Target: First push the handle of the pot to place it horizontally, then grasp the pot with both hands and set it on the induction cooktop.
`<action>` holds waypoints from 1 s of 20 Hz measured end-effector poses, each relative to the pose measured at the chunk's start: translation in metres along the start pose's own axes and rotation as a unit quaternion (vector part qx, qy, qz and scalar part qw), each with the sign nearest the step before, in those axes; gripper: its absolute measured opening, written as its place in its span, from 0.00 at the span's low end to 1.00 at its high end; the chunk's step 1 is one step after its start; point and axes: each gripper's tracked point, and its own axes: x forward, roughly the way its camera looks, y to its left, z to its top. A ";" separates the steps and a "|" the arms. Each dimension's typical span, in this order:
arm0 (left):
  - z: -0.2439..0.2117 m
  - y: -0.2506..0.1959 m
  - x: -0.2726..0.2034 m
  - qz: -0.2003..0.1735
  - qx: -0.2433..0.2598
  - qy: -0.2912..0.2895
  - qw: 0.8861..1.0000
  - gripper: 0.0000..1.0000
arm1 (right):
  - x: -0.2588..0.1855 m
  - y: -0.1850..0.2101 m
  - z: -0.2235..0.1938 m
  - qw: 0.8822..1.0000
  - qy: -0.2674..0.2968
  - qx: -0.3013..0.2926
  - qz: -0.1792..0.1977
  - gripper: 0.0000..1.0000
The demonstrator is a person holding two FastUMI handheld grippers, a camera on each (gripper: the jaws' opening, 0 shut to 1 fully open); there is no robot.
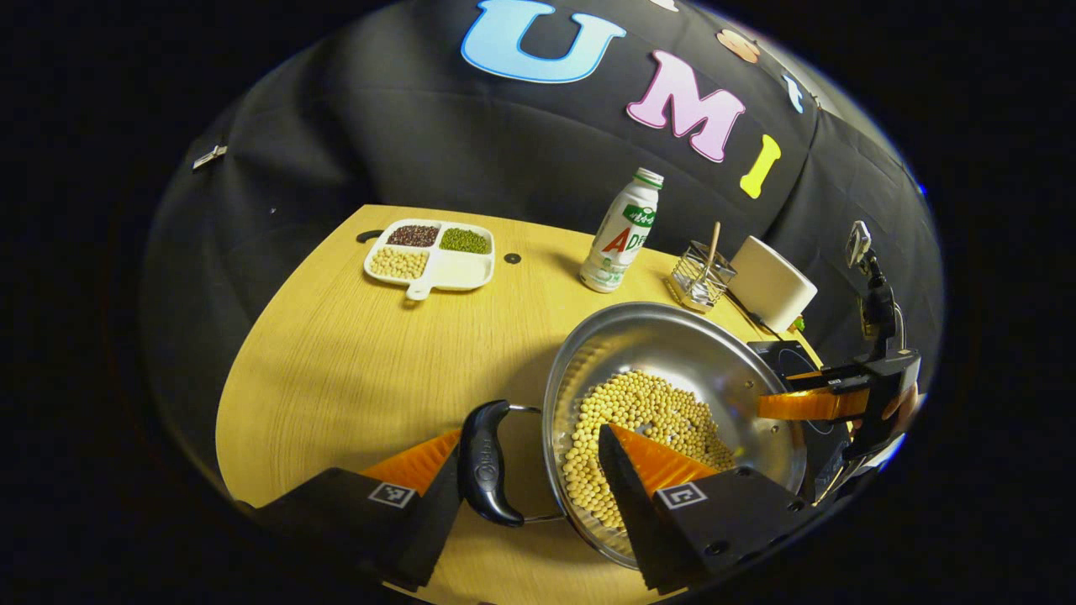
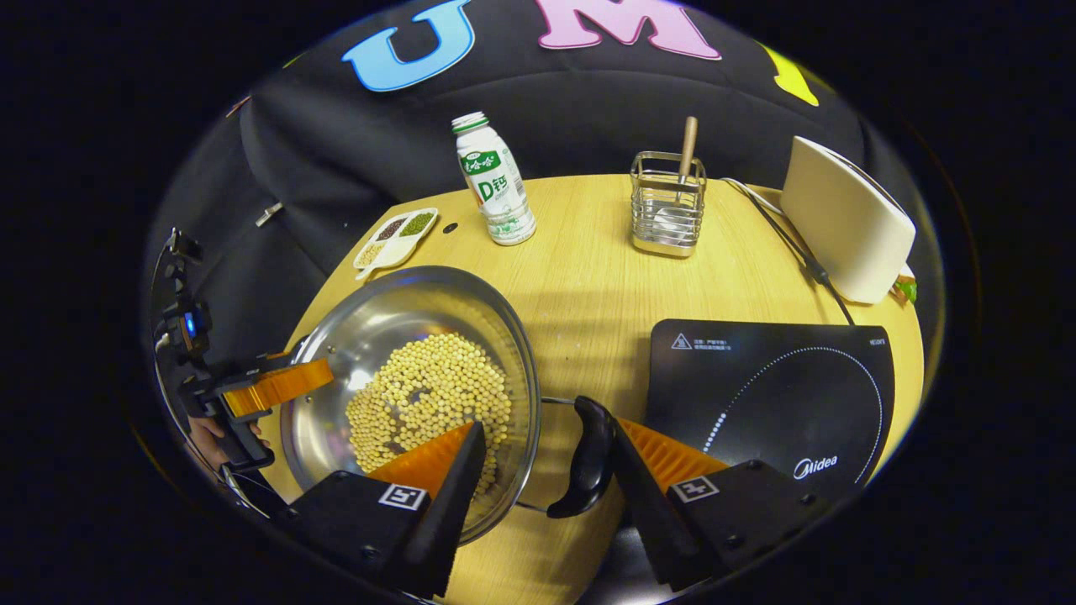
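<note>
1. Pot (image 1: 672, 395) sits on the desk (image 1: 353, 370), full of beans, just left of the induction cooktop (image 2: 773, 403).
2. We have each hand-held gripper, left (image 1: 530, 458) and right (image 2: 538, 458), parted wide astride a handle (image 1: 487, 462) and the rim.
3. We should close both evenly, then lift level.

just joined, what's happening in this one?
A person is working a two-handled steel pot of soybeans with both tools. The left tool straddles one black handle, the right tool the other, each with one finger inside the pot. The pot sits beside the induction cooktop, not yet on it.
</note>
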 end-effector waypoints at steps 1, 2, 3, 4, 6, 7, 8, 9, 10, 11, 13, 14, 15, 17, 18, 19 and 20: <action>-0.002 0.006 0.001 0.004 -0.004 0.000 1.000 0.86 | 0.007 -0.001 -0.001 1.000 -0.001 -0.004 -0.006 0.85; -0.003 0.010 0.002 0.007 -0.010 0.002 1.000 0.79 | 0.012 0.001 -0.002 1.000 0.003 -0.002 -0.005 0.81; -0.005 0.013 0.004 0.008 -0.015 0.004 1.000 0.75 | 0.016 0.000 -0.004 1.000 0.006 0.000 -0.012 0.78; -0.009 0.014 0.005 0.009 -0.019 0.010 1.000 0.72 | 0.022 0.000 -0.008 1.000 0.013 0.003 -0.014 0.77; -0.013 0.015 0.006 0.006 -0.024 0.014 1.000 0.69 | 0.027 0.003 -0.012 1.000 0.022 0.017 -0.012 0.70; -0.012 0.018 0.005 0.008 -0.023 0.012 1.000 0.67 | 0.029 0.002 -0.013 0.999 0.023 0.018 -0.015 0.70; -0.012 0.022 0.004 0.010 -0.024 0.007 1.000 0.67 | 0.025 0.004 -0.012 0.999 0.019 0.023 -0.014 0.70; -0.011 0.021 0.003 0.010 -0.029 0.001 1.000 0.67 | 0.030 0.004 -0.011 0.999 0.019 0.023 -0.014 0.68; -0.011 0.021 0.002 0.009 -0.034 -0.001 0.999 0.63 | 0.030 0.003 -0.009 0.999 0.016 0.026 -0.016 0.68; -0.012 0.021 0.003 0.009 -0.037 -0.005 0.999 0.65 | 0.032 0.003 -0.011 0.999 0.016 0.027 -0.017 0.66; -0.012 0.022 0.002 0.010 -0.039 -0.006 0.999 0.63 | 0.033 0.002 -0.009 0.999 0.015 0.037 -0.022 0.63; -0.013 0.020 0.004 0.011 -0.038 -0.004 0.999 0.63 | 0.032 0.003 -0.010 0.999 0.014 0.039 -0.025 0.58; -0.014 0.020 0.003 0.012 -0.036 -0.003 0.999 0.62 | 0.034 0.002 -0.010 0.999 0.009 0.044 -0.025 0.63; -0.015 0.020 0.003 0.014 -0.034 0.000 0.999 0.61 | 0.032 0.002 -0.009 0.999 0.007 0.047 -0.026 0.60; -0.014 0.021 0.002 0.017 -0.034 0.000 0.999 0.60 | 0.033 0.003 -0.009 0.999 0.004 0.043 -0.027 0.60; -0.016 0.021 0.001 0.020 -0.033 0.003 0.999 0.60 | 0.033 0.004 -0.010 0.999 0.004 0.041 -0.027 0.60; -0.017 0.021 -0.001 0.022 -0.031 0.003 0.999 0.59 | 0.033 0.005 -0.012 0.999 0.004 0.039 -0.028 0.60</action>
